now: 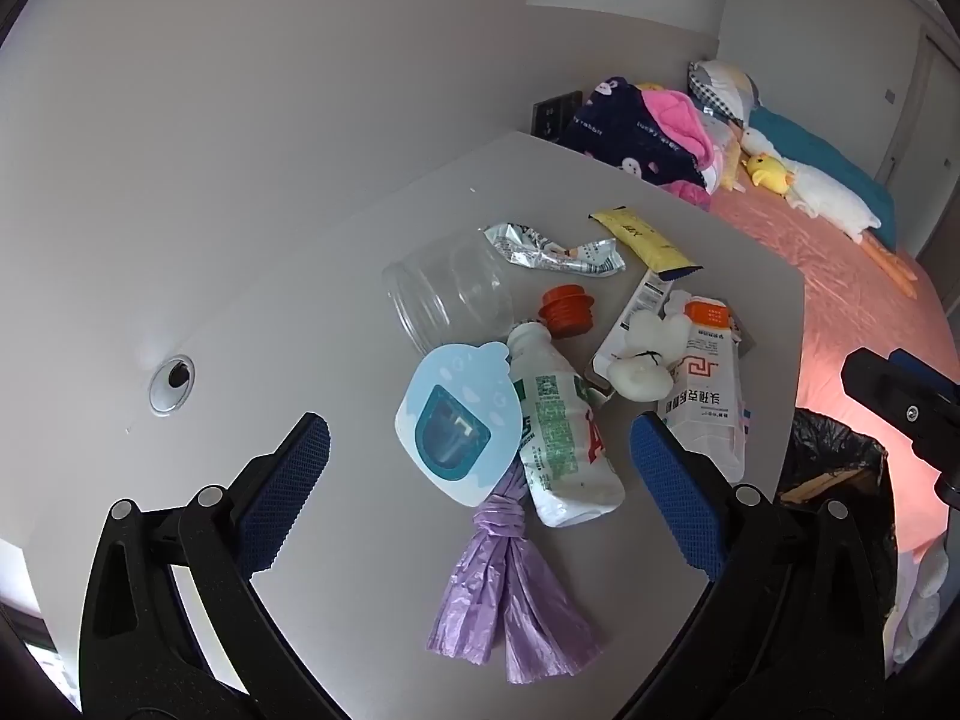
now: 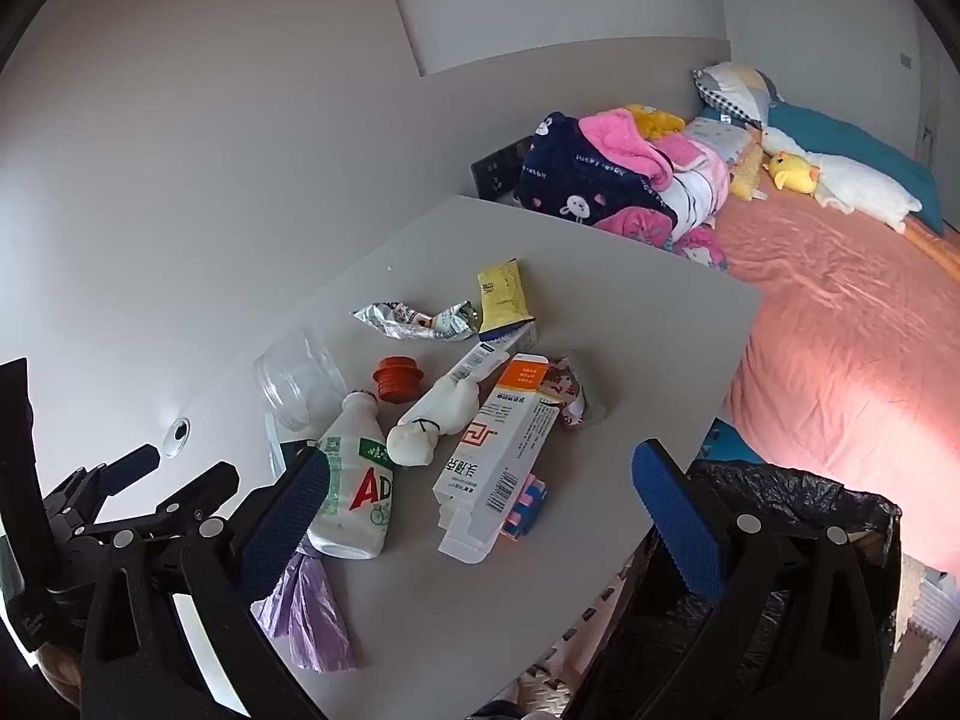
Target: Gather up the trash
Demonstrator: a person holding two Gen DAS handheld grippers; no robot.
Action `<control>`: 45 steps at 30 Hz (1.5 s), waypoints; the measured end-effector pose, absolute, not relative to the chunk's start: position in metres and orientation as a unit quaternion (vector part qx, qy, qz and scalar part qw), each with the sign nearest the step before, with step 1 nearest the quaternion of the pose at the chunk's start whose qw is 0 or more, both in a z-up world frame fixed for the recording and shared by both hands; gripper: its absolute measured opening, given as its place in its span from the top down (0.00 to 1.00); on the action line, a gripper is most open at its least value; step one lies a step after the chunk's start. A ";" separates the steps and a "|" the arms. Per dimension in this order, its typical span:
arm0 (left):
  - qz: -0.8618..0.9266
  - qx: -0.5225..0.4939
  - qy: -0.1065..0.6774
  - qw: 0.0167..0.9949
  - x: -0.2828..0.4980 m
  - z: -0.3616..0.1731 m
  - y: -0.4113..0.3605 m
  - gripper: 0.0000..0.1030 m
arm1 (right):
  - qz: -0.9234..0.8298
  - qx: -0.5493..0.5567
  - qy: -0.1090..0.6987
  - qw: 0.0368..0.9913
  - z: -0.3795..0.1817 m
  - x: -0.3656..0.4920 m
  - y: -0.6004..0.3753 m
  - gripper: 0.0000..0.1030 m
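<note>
Trash lies on a grey table [image 1: 312, 276]: a knotted purple plastic bag [image 1: 510, 600], a white drink bottle [image 1: 558, 438] with green and red print, a light-blue pouch [image 1: 459, 426], a clear plastic cup [image 1: 450, 294], an orange cap [image 1: 567, 312], a white carton [image 1: 708, 396], a tied white bag [image 1: 645, 360], a silver wrapper [image 1: 552, 249] and a yellow sachet [image 1: 645, 237]. My left gripper [image 1: 480, 450] is open and empty, hovering above the pouch and bottle. My right gripper [image 2: 480, 480] is open and empty above the carton [image 2: 504, 456] and bottle [image 2: 357, 492].
A bin with a black liner [image 2: 780, 510] stands at the table's right edge, also in the left wrist view [image 1: 834, 450]. A bed with a pink sheet [image 2: 840, 330], blankets and plush toys lies beyond. A cable hole [image 1: 172, 384] sits in the table near the wall.
</note>
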State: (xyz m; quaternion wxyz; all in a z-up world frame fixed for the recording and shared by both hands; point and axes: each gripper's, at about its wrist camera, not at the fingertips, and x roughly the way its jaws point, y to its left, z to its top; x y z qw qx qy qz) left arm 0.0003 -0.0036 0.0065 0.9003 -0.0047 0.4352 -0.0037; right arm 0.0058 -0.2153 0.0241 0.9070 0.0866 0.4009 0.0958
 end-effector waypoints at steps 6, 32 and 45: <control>-0.007 -0.006 0.435 0.901 0.000 0.007 -0.004 0.06 | 0.092 0.085 0.399 0.908 0.019 0.004 -0.209 0.02; -0.014 -0.004 0.430 0.903 -0.004 0.011 -0.008 0.06 | 0.091 0.080 0.393 0.912 0.025 0.001 -0.209 0.03; -0.017 -0.006 0.429 0.903 -0.003 0.012 -0.009 0.06 | 0.090 0.078 0.393 0.912 0.027 0.000 -0.210 0.03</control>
